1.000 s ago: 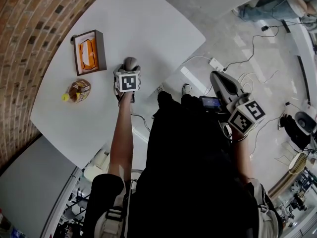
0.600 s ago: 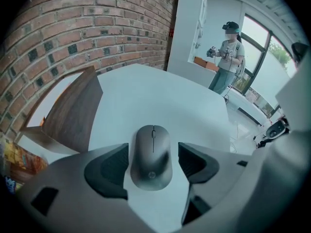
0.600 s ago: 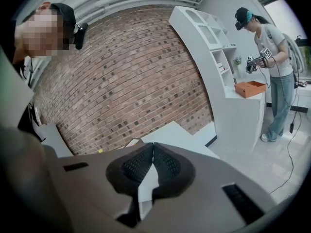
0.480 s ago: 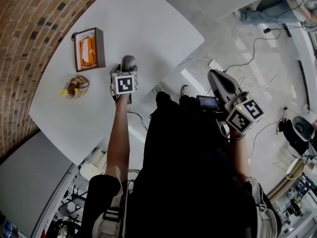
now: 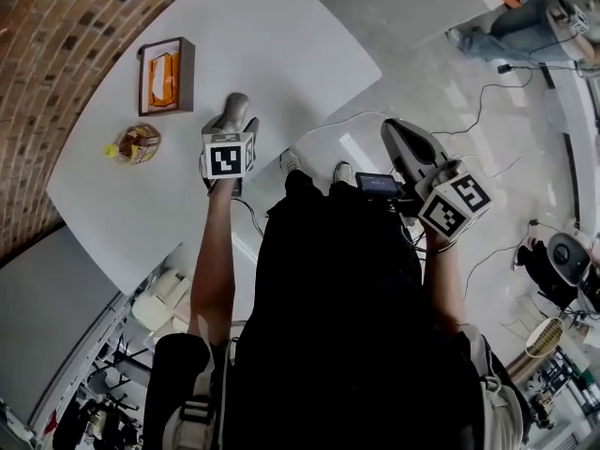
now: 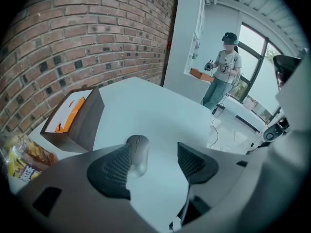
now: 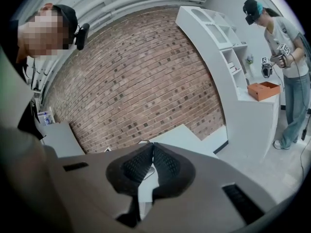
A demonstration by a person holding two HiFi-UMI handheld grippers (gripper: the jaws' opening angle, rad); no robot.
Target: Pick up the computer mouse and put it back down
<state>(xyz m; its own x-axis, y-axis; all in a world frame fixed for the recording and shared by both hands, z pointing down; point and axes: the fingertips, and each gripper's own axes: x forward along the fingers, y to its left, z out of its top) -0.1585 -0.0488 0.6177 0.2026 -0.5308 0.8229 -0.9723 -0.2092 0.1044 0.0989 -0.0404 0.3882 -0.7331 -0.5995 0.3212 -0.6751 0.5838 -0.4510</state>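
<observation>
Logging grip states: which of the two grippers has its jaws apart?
The left gripper, over the table by the computer mouse: its jaws stand apart, the right gripper has them together.

The computer mouse [image 6: 137, 152] was pale grey on a white table [image 5: 281, 45]. The box [image 5: 187, 75] was dark brown with orange inside, the snack packet [image 5: 136, 143] yellow and brown. The brick wall [image 6: 73, 42] was reddish, flecked with darker bricks. The left gripper [image 6: 155, 164] was grey with black ribbed pads [image 6: 112, 171].

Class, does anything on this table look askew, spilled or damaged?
Nothing stands out. The computer mouse lies flat on the table, right way up. The box sits level, and nothing has spilled around the snack bag.
</observation>
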